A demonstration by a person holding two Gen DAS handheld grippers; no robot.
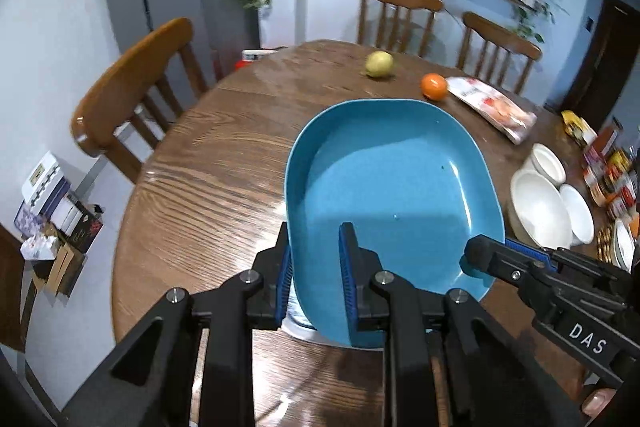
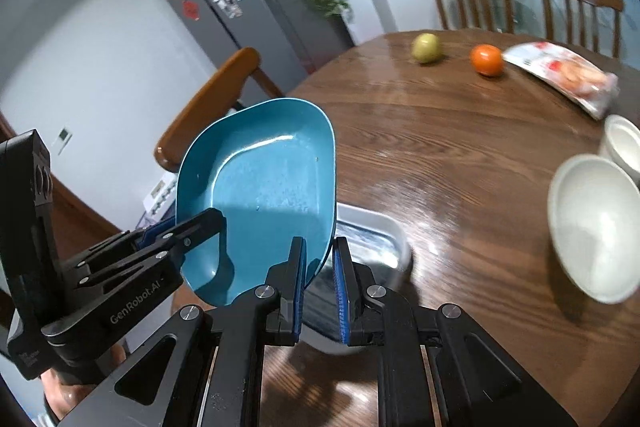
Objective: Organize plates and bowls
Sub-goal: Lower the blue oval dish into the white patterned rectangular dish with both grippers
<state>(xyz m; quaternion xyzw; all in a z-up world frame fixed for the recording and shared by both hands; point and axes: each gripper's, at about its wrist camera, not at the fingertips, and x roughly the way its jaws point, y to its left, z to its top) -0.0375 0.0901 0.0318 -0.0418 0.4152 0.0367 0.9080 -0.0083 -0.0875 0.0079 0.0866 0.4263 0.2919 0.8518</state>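
Blue plate [image 1: 384,187]: a deep, rounded-rectangular dish, held clear above the tabletop [image 1: 208,163] near its front edge, tilted, carried by both grippers at once.
Left gripper [image 1: 316,267]: its jaws are clamped on the plate's near rim, one blue pad under the rim and one inside the dish.
Right gripper [image 2: 320,267]: its jaws are pinched on the plate's other near corner; in the left wrist view it reaches in from the right with its upper finger lying on the plate's inner face.
White tray [image 2: 376,239]: a pale rectangular dish with a dark inside, resting on the tabletop directly below the raised plate, near the front edge.
White bowls [image 1: 540,211]: a group of white bowls sitting together by the right edge of the tabletop, well apart from the plate.
Fruit: a yellow-green fruit [image 1: 379,64] and an orange [image 1: 434,86] toward the far edge, near each other.
Snack bag [image 1: 492,105]: a flat printed packet lying just beside the orange, toward the far right edge.
Chairs [image 1: 132,83]: wooden chairs stand around the round tabletop, one at the left edge, two at the far edge.
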